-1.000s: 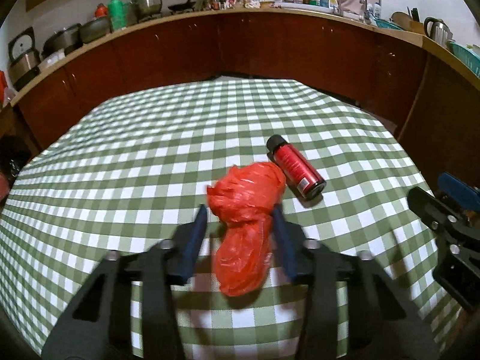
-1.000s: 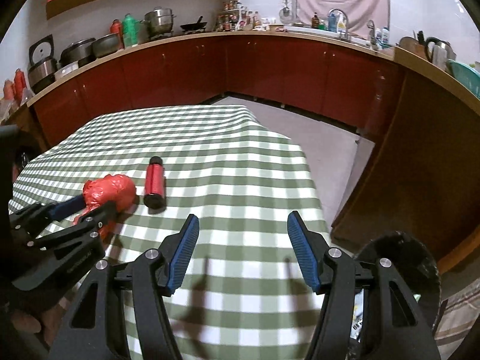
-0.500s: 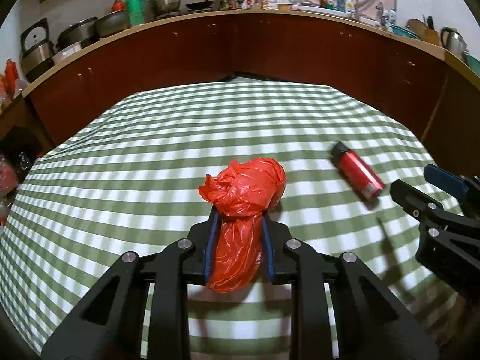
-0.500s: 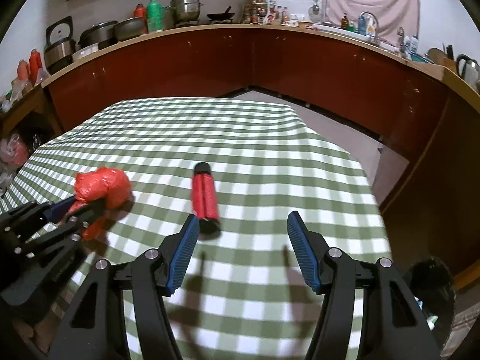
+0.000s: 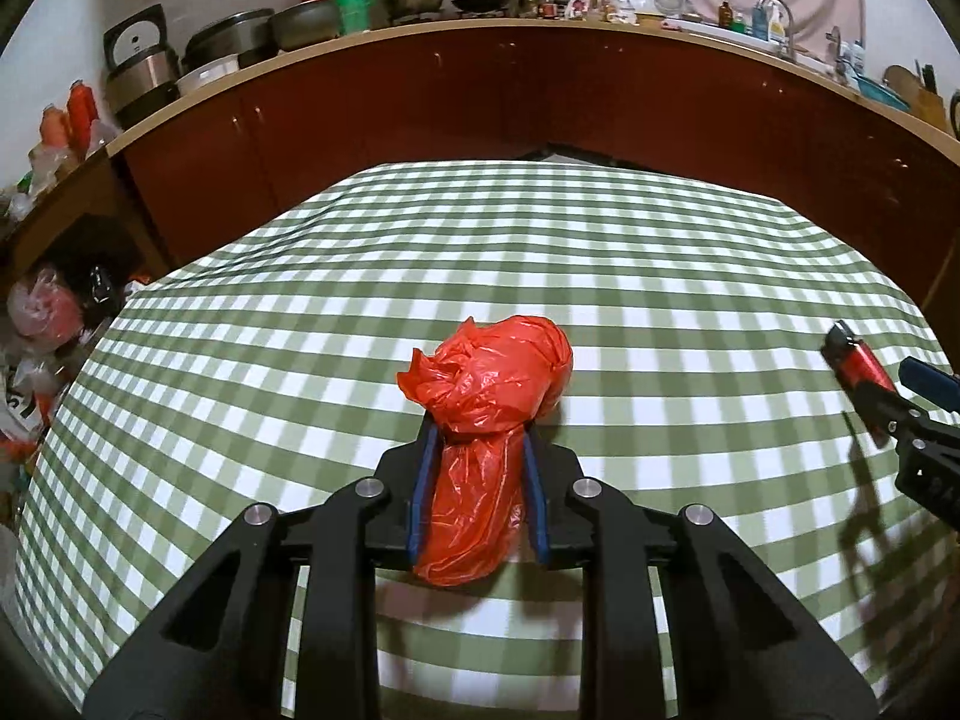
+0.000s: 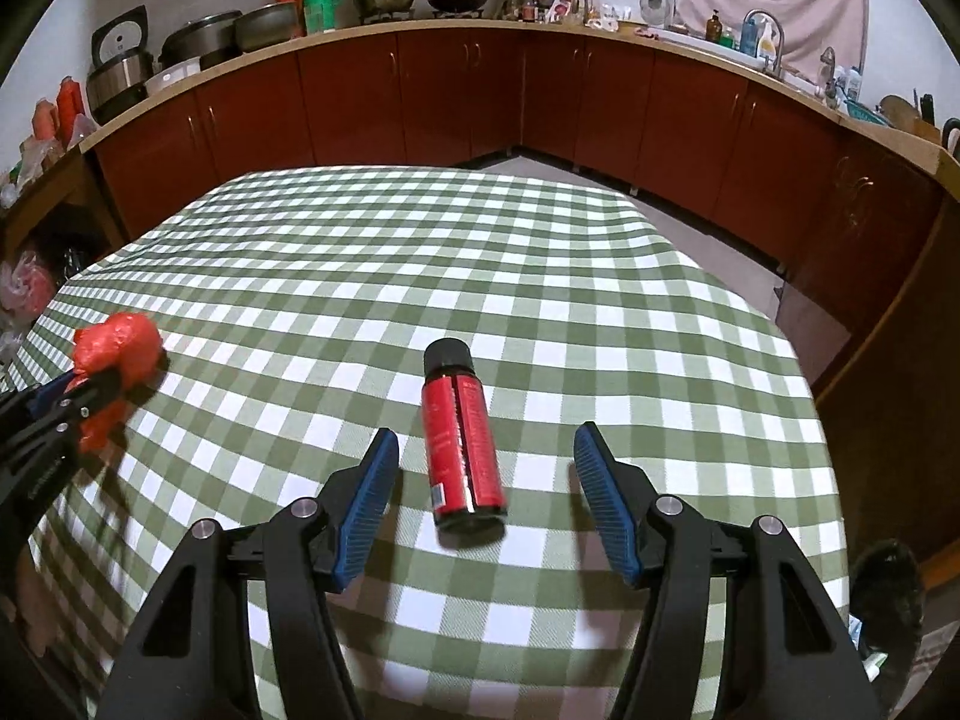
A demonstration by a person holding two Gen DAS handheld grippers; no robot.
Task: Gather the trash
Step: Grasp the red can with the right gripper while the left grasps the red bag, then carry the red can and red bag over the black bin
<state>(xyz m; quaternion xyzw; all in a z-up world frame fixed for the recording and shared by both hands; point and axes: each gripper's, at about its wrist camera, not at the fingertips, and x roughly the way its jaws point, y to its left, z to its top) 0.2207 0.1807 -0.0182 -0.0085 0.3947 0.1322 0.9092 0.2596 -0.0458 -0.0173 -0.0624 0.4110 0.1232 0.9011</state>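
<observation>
Left wrist view: the left tongs [image 5: 477, 483] are clamped on the neck of the soft, light red bag [image 5: 492, 378]. Right of the bag, on the checked tabletop [image 6: 540, 276], the stiff, roll-prone red can [image 6: 459, 429] is straddled untouched by the parted right tongs [image 6: 486, 498]; mid-body is probably the best hold.

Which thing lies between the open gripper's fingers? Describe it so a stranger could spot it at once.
Find the table with the green-and-white checked cloth in the middle of the kitchen. Near its front edge a small red bottle lies on its side, black cap pointing away, between the open fingers of the right gripper and untouched by them. Its only neighbour, the red plastic bag, is crumpled and soft; the bottle is smooth and round.
</observation>
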